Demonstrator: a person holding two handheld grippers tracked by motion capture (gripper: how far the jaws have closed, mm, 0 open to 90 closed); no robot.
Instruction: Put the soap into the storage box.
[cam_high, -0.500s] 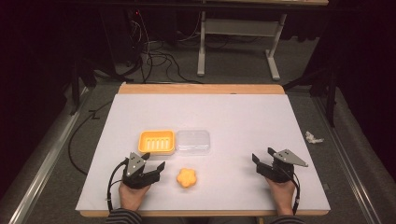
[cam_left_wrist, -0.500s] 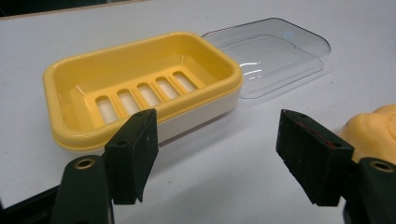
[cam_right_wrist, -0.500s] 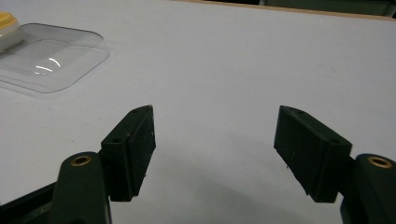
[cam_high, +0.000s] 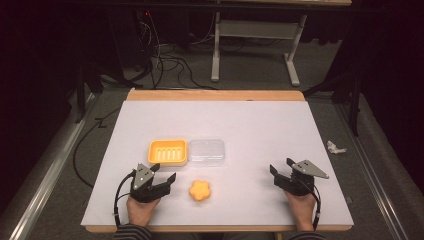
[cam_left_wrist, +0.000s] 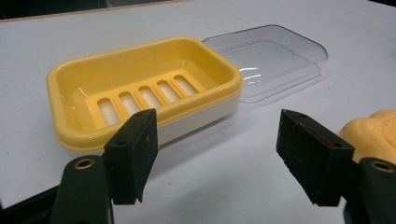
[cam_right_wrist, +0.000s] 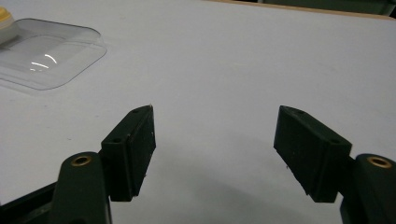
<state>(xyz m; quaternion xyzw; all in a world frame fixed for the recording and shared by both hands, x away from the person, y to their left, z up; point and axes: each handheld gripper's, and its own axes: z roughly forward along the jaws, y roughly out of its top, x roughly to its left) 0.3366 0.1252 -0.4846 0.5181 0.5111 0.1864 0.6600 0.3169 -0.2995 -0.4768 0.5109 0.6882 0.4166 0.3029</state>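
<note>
Nothing really moved since half a second earlier: left gripper (cam_high: 166, 180) and right gripper (cam_high: 281, 167) both sat released, empty, on the tabletop (cam_high: 250, 125). Soap (cam_high: 200, 190) waited just right of the left one, near the yellow dish (cam_high: 168, 152); pickup hadn't started.

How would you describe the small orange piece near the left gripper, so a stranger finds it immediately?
On the white table, look toward the near edge, right of the left gripper. The orange soap lies alone there, flower-shaped and solid, unlike the hollow yellow dish behind it.
</note>
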